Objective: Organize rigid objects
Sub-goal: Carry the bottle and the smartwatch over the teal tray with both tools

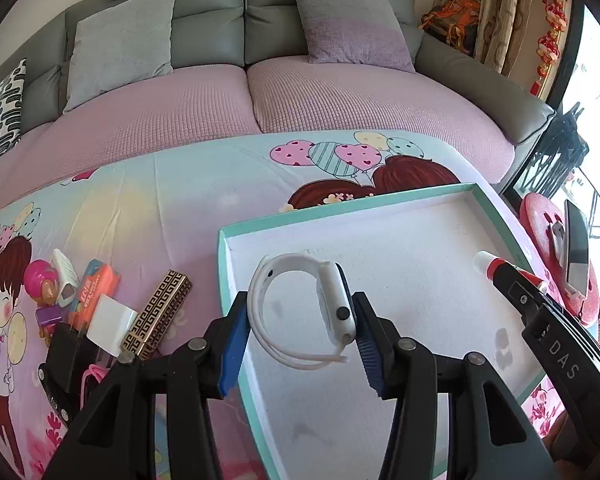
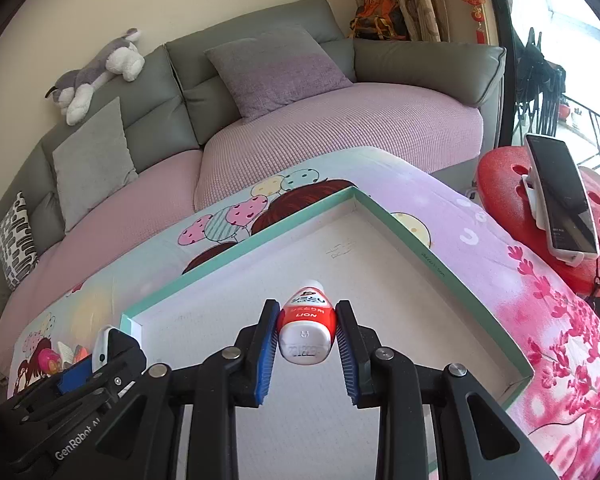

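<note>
My left gripper (image 1: pixel 300 304) is shut on a white smartwatch (image 1: pixel 338 306). The looped band rests against the left blue pad and the watch body against the right one. It hangs just above the white floor of a teal-rimmed shallow box (image 1: pixel 340 208). My right gripper (image 2: pixel 306 308) is shut on a small red-and-white tube (image 2: pixel 307 322), white cap pointing away, over the same box (image 2: pixel 260 236). In the left wrist view the right gripper (image 1: pixel 512 280) shows at the right with the tube (image 1: pixel 485 260). The left gripper (image 2: pixel 112 344) and watch (image 2: pixel 102 344) show at the lower left of the right wrist view.
Left of the box lie a gold-patterned case (image 1: pixel 160 316), a white card (image 1: pixel 110 322), an orange pack (image 1: pixel 96 288), a pink toy (image 1: pixel 40 280) and a black item (image 1: pixel 64 360) on the cartoon-print cloth. A phone on a stand (image 2: pixel 560 196) sits on a red stool at the right. A sofa stands behind.
</note>
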A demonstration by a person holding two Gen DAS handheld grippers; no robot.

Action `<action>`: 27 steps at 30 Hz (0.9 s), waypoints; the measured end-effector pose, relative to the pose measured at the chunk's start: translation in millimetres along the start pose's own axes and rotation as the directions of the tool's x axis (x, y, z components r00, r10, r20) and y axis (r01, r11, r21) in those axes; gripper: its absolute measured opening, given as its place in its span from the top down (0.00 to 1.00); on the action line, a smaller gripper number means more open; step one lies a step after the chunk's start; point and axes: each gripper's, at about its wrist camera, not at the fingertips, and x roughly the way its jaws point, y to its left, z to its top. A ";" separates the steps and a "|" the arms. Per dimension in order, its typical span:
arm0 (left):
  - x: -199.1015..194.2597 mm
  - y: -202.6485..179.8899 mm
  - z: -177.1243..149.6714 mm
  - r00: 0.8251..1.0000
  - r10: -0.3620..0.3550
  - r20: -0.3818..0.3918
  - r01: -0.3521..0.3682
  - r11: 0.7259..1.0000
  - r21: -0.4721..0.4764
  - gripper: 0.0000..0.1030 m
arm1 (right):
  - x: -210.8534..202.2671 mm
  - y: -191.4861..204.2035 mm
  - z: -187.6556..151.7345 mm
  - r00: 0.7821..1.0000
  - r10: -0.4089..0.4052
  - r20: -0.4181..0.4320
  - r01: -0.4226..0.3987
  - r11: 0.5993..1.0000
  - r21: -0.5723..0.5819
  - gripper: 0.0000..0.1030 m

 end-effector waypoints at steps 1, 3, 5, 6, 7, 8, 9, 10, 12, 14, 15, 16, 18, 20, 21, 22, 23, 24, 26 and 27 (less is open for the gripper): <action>3.4 -3.6 0.0 1.000 0.004 -0.006 -0.004 1.000 0.006 0.50 | 1.7 -2.9 -0.2 1.000 -0.001 -0.006 0.001 1.000 0.006 0.70; 10.5 -9.4 -0.6 1.000 0.011 -0.021 -0.011 1.000 0.015 0.50 | 4.7 -8.1 -0.3 1.000 -0.004 -0.015 0.004 1.000 0.017 0.70; 16.2 -13.6 -1.8 0.999 0.019 -0.032 -0.018 1.000 0.019 0.50 | 6.1 -12.8 -0.2 1.000 -0.005 -0.021 0.005 1.000 0.027 0.70; 18.3 -15.6 -2.4 0.999 0.021 -0.037 -0.020 1.000 0.021 0.50 | 6.2 -15.0 -0.3 1.000 -0.004 -0.023 0.005 0.999 0.032 0.70; 20.4 -17.6 -2.9 0.999 0.024 -0.041 -0.023 0.999 0.024 0.50 | 6.6 -16.9 -0.4 1.000 -0.003 -0.026 0.004 0.999 0.036 0.70; 22.3 -19.5 -3.3 0.999 0.028 -0.045 -0.027 0.999 0.028 0.50 | 7.3 -18.6 0.0 1.000 -0.003 -0.029 0.004 0.999 0.040 0.70; 23.7 -21.5 -3.8 0.998 0.031 -0.048 -0.030 0.999 0.032 0.50 | 7.7 -20.4 -0.2 1.000 -0.003 -0.031 0.005 0.999 0.044 0.70; 25.0 -23.2 -4.3 0.998 0.035 -0.051 -0.033 0.999 0.035 0.49 | 8.4 -22.3 0.1 0.999 -0.003 -0.034 0.004 0.999 0.049 0.70; 27.2 -26.1 -5.0 0.998 0.042 -0.054 -0.039 0.998 0.041 0.49 | 10.1 -26.0 -0.2 0.999 -0.002 -0.042 0.004 0.998 0.059 0.70; 28.8 -28.0 -5.8 0.997 0.050 -0.056 -0.047 0.998 0.044 0.49 | 11.1 -30.3 -0.3 0.999 -0.006 -0.050 0.009 0.998 0.067 0.70; 29.3 -28.6 -6.1 0.997 0.053 -0.057 -0.051 0.998 0.044 0.49 | 11.3 -32.6 -0.2 0.999 -0.008 -0.053 0.012 0.997 0.072 0.70; 30.1 -28.9 -6.2 0.997 0.056 -0.060 -0.053 0.998 0.042 0.49 | 11.1 -34.4 -0.2 0.998 -0.009 -0.055 0.013 0.997 0.077 0.70; 31.1 -28.8 -6.2 0.996 0.061 -0.066 -0.058 0.998 0.037 0.49 | 11.0 -38.2 0.2 0.998 -0.012 -0.058 0.017 0.996 0.085 0.70; 30.6 -28.0 -5.6 0.995 0.066 -0.069 -0.064 0.998 0.029 0.49 | 11.2 -40.7 0.4 0.998 -0.021 -0.063 0.027 0.996 0.086 0.70; 29.8 -27.3 -5.1 0.995 0.070 -0.069 -0.068 0.997 0.024 0.48 | 11.4 -41.1 0.3 0.997 -0.028 -0.065 0.034 0.996 0.084 0.70; 28.7 -26.2 -4.5 0.995 0.068 -0.066 -0.067 0.998 0.020 0.48 | 11.0 -41.5 0.2 0.997 -0.036 -0.065 0.041 0.996 0.083 0.70; 27.3 -25.2 -4.1 0.996 0.066 -0.062 -0.065 0.998 0.015 0.47 | 9.9 -41.7 0.4 0.997 -0.040 -0.061 0.045 0.996 0.082 0.70; 26.1 -24.0 -3.7 0.996 0.068 -0.060 -0.067 0.998 0.009 0.46 | 8.7 -42.3 0.9 0.998 -0.038 -0.059 0.043 0.996 0.083 0.70; 23.6 -21.4 -3.0 0.996 0.077 -0.052 -0.077 0.997 -0.002 0.43 | 6.5 -42.4 1.7 0.998 -0.036 -0.052 0.040 0.996 0.082 0.70; 21.9 -19.5 -2.8 0.996 0.079 -0.046 -0.079 0.997 -0.010 0.42 | 6.0 -41.4 2.0 0.998 -0.041 -0.051 0.045 0.996 0.078 0.70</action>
